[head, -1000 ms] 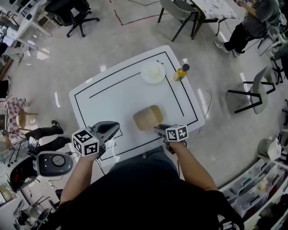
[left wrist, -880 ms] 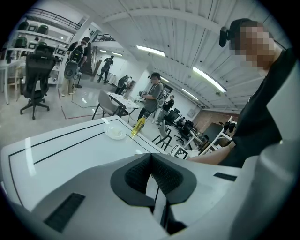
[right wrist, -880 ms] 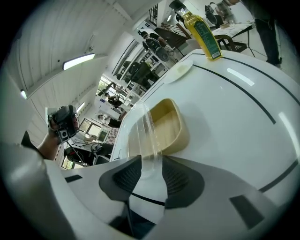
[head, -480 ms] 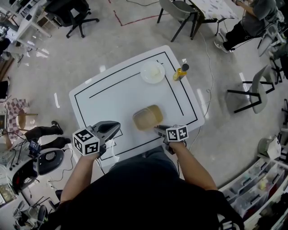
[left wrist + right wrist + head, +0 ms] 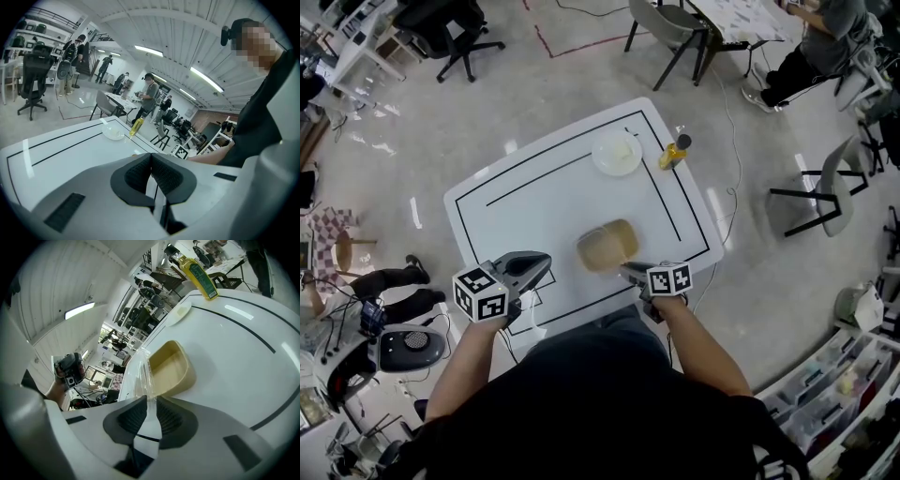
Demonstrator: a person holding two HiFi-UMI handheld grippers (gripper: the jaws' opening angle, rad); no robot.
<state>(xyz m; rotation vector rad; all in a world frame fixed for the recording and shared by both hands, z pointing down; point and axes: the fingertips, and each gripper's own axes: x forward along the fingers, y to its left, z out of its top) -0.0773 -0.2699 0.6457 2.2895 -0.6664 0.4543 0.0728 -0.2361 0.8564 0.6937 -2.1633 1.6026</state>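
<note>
In right claw (image 5: 151, 404), clear lid (image 5: 142, 374)

Bright overhead strip lighting, floor glare, fisheye edges perhaps slightly soft

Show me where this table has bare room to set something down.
Widest bare patch: the left half of the table, bordered by the left gripper, the plate and the beige container. A smaller gap lies between plate and container. Crowded: the far right corner with plate and oil bottle, and the near edge where the right gripper pinches the clear lid.
</note>
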